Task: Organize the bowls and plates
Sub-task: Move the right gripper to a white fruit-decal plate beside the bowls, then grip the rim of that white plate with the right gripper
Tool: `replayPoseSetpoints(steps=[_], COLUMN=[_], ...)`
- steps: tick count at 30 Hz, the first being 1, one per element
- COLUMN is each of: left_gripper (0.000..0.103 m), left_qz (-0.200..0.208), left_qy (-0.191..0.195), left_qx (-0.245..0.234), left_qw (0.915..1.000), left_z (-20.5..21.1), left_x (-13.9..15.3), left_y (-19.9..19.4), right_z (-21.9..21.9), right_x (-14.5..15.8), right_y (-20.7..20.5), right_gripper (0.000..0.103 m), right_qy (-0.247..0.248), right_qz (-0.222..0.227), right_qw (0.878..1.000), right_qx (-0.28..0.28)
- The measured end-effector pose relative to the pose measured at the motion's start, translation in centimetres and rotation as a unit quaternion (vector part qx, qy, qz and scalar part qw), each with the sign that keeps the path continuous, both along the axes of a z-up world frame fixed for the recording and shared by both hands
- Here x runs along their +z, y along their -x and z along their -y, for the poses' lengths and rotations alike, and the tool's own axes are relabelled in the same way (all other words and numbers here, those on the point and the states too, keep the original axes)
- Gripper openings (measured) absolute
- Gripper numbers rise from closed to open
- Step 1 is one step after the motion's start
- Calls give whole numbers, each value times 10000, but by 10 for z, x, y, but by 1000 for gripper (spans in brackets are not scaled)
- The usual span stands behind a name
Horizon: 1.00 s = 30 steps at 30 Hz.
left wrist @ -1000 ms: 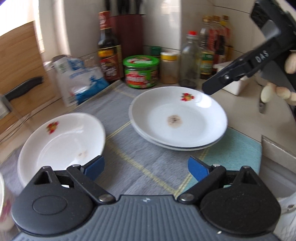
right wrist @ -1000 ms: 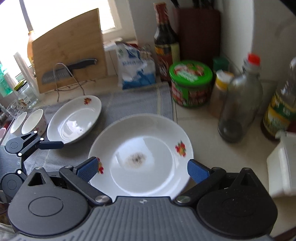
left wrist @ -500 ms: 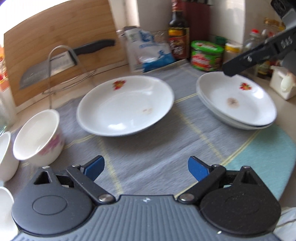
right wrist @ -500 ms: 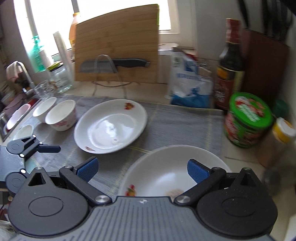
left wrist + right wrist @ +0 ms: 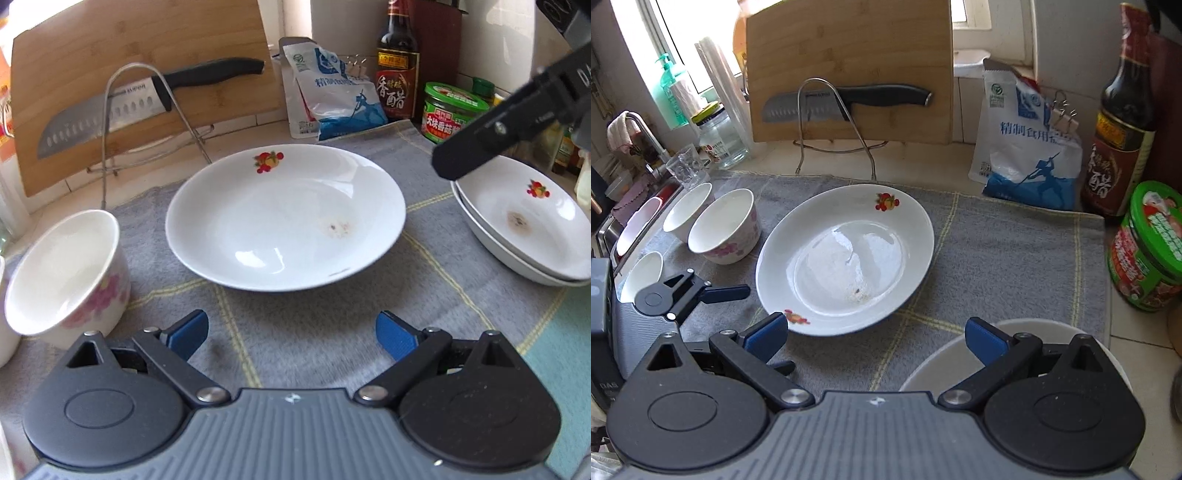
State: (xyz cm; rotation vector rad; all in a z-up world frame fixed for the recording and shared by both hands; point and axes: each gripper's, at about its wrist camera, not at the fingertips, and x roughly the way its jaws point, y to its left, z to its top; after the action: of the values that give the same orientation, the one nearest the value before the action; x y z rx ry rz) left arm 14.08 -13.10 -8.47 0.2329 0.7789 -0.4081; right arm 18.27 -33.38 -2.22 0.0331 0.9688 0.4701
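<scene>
Attention has swung from stacked plates (image 5: 524,225) to lone plate (image 5: 284,214); both hand-held grippers, left (image 5: 291,332) & right (image 5: 875,336), spread, holding nothing — prob. next pickup.

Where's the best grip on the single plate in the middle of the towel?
Grip the single plate by its near rim, coming in low from the left gripper side. The rim flares up off the grey towel, leaving a gap for one finger underneath. Its jaws stand open and empty.
</scene>
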Motion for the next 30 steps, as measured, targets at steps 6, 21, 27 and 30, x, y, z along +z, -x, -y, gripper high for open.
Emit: replayPoseSetpoints(steps=[6,21,27,30], left_gripper=[103,103,103,103], left_qz=[-58,27,103,124], left_qy=[228,277,325,335], left_qx=[-106,-195,-138,-70], left_qw=[9997,9994,9993,9993], left_z=[-2,1,0,0], left_x=[-5,-6,-6,-7], left_y=[-12,-17,-17,-14], right_z=[-9,-37,-40,-41], right_x=[-7,-39,-51,-52], right_y=[-32,-111,-127,-132], right_gripper=[103,103,103,103], right_qy=[47,-85,-321,-441], right_qz=[-198,-949,-1197,-1179], right_qw=[9998,9940,9897,9892], right_qx=[78,534,721,746])
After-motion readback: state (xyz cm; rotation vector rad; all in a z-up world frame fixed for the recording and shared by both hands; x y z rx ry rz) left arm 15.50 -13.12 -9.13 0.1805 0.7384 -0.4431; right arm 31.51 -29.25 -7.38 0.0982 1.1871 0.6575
